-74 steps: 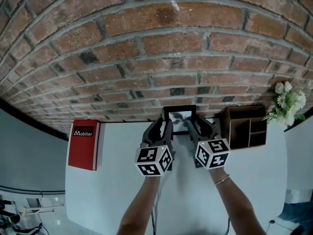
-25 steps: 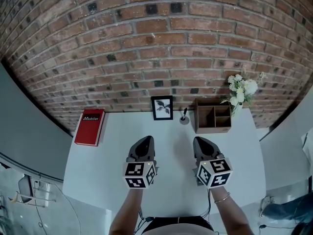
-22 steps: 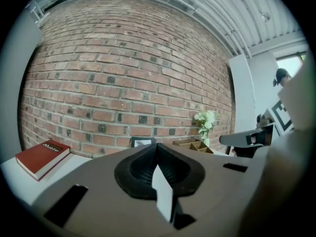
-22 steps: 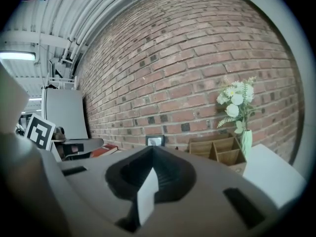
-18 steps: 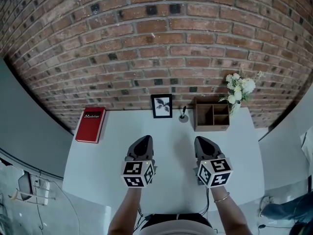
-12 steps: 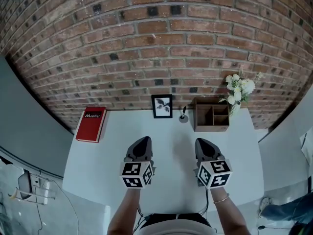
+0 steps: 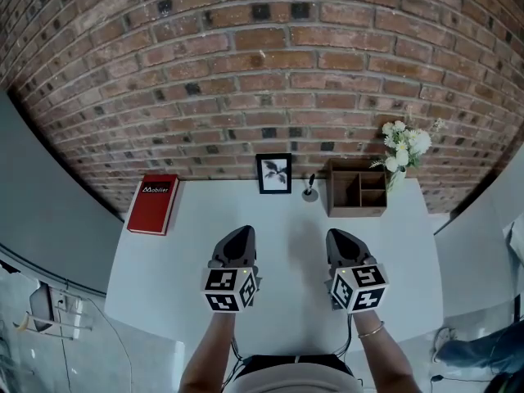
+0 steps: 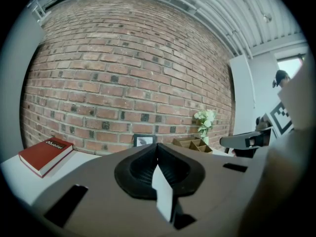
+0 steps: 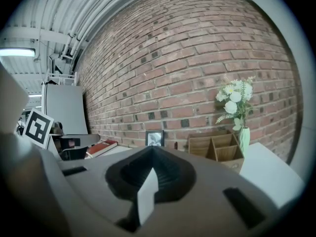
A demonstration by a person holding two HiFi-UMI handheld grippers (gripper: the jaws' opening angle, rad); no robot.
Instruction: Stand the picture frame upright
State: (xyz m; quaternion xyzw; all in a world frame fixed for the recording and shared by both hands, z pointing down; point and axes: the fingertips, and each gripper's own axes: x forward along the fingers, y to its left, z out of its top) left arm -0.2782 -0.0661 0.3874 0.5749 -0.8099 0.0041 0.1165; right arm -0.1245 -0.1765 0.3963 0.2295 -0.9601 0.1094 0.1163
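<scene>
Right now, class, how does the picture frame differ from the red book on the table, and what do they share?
The picture frame stands upright by the brick wall; the red book lies flat. The frame is black round a pale picture; the book is red with white lettering. The frame sits mid-table; the book lies near the left edge. Both rest on the white table.

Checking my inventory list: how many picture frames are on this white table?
1. The picture frame stands upright at the back edge of the white table, against the brick wall, between the red book and the wooden organizer. None appears hidden.
</scene>
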